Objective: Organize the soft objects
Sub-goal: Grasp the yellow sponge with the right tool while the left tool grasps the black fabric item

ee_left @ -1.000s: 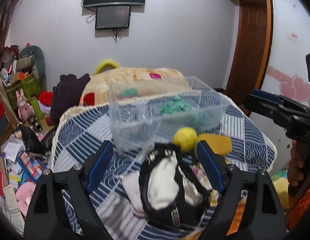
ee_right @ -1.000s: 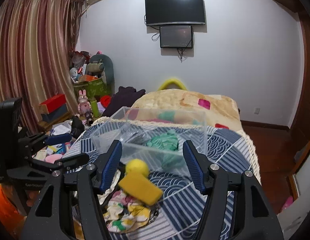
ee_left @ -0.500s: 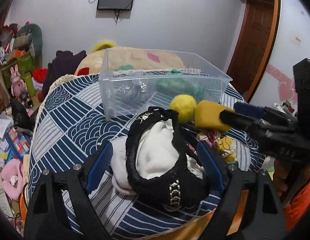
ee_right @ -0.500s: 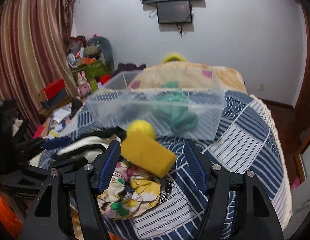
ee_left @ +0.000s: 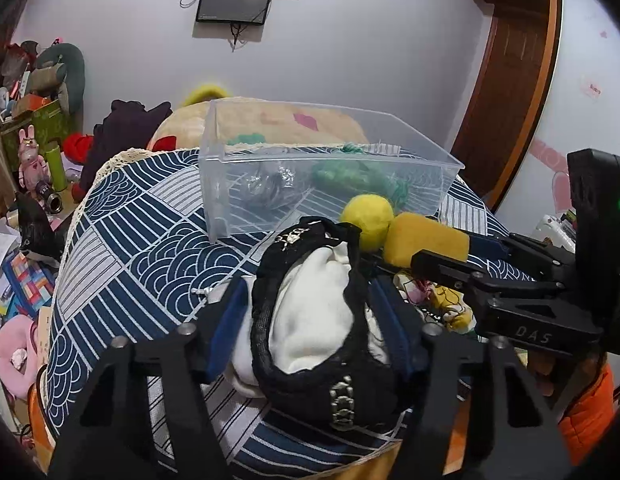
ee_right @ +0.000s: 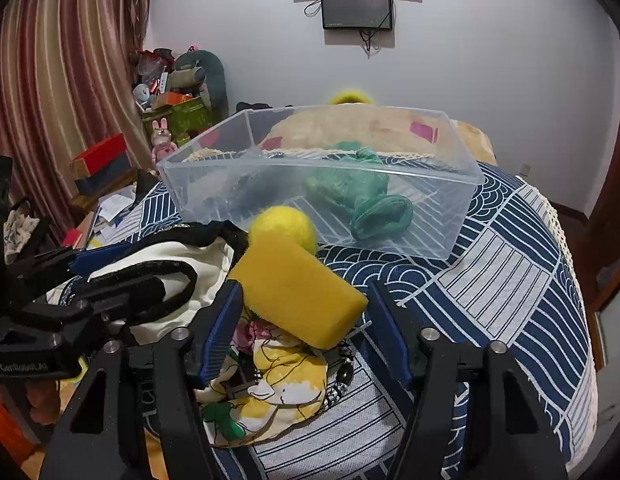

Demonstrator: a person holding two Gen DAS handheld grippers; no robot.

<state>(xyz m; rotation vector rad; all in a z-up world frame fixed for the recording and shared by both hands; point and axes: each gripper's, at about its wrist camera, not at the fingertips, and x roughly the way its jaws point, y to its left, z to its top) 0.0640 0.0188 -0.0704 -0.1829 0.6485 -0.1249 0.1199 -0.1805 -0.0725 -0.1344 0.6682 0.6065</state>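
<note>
Left hand-held gripper (ee_left: 310, 300): we see its pads pinching the black-and-white cap (ee_left: 310, 320), at 6 o'clock.
Right hand-held gripper (ee_right: 306, 320): pads spread either side of the yellow sponge (ee_right: 298, 288); contact unclear.
Yellow ball (ee_right: 284, 226): touching sponge, 12 o'clock of it.
Clear bin (ee_right: 450, 184): w/ green knit item (ee_right: 362, 192) inside, on the bed (ee_right: 510, 248).
</note>
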